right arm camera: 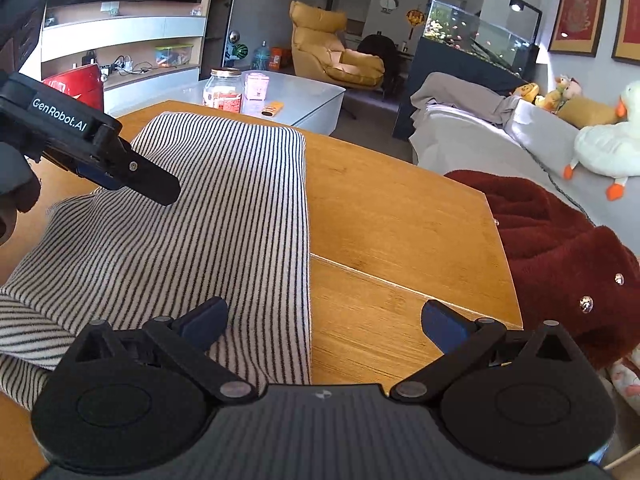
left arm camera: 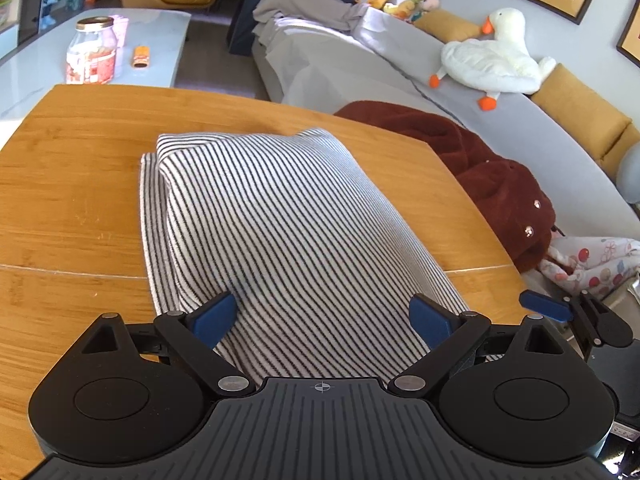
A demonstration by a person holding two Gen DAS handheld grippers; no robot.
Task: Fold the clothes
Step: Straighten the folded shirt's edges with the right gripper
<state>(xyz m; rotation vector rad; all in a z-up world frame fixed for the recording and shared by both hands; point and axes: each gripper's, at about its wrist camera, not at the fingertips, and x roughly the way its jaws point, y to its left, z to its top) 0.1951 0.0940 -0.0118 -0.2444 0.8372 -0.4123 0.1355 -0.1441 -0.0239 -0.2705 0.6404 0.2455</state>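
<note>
**Striped garment under both open claws**

Your left claw is spread wide, and the folded striped garment on the wooden counter runs straight ahead between its fingers. Your right claw is spread wide too; the garment's straight edge runs forward between its fingers, cloth by the left finger and bare counter by the right. A dark red fleece lies off to its right.

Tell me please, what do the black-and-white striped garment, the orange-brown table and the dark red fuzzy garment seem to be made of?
Black-and-white striped garment: likely soft knit fabric, matte; it drapes and folds softly.
Orange-brown table: probably bamboo or wood, smooth and slightly glossy; fine straight grain and a plank seam show.
Dark red fuzzy garment: looks like plush fleece with shiny, seemingly metal, snaps.
</note>
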